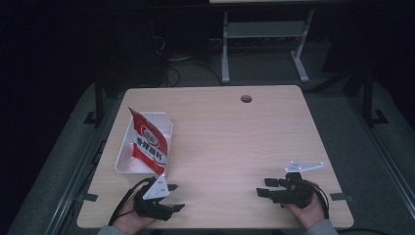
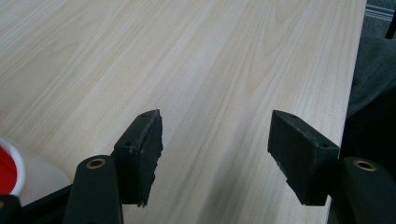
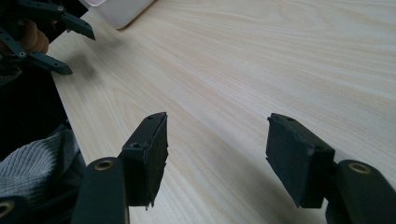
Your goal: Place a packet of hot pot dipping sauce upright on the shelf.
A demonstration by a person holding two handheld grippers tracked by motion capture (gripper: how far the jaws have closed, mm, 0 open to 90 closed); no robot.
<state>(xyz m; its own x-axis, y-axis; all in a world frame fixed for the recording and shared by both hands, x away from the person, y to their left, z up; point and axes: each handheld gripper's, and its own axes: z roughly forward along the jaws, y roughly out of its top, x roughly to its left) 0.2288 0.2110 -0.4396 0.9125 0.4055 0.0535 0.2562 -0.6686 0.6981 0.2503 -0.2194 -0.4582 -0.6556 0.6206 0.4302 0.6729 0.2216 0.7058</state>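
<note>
Both empty and spread wide: left gripper (image 1: 169, 196) just short of the red seasoning packet (image 1: 149, 142) leaning in the white tray (image 1: 169, 128), right gripper (image 1: 266, 187) well apart on the desk (image 1: 235, 137). Best to approach the packet's lower corner level, then close squarely on it to avoid tipping the tray.

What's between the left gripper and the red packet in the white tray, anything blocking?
Nothing visible. The left gripper sits open at the near table edge, just below the white tray. The red packet stands propped in the tray, its lower corner over the near rim; bare table lies between.

Two black hand-held tools, left tool (image 1: 172, 197) and right tool (image 1: 264, 187): brass-bushed pivots, screw-holed jaw pads, grey three-cornered top plates, trailing black cables; grey ribbed sleeves (image 3: 32, 163).
</note>
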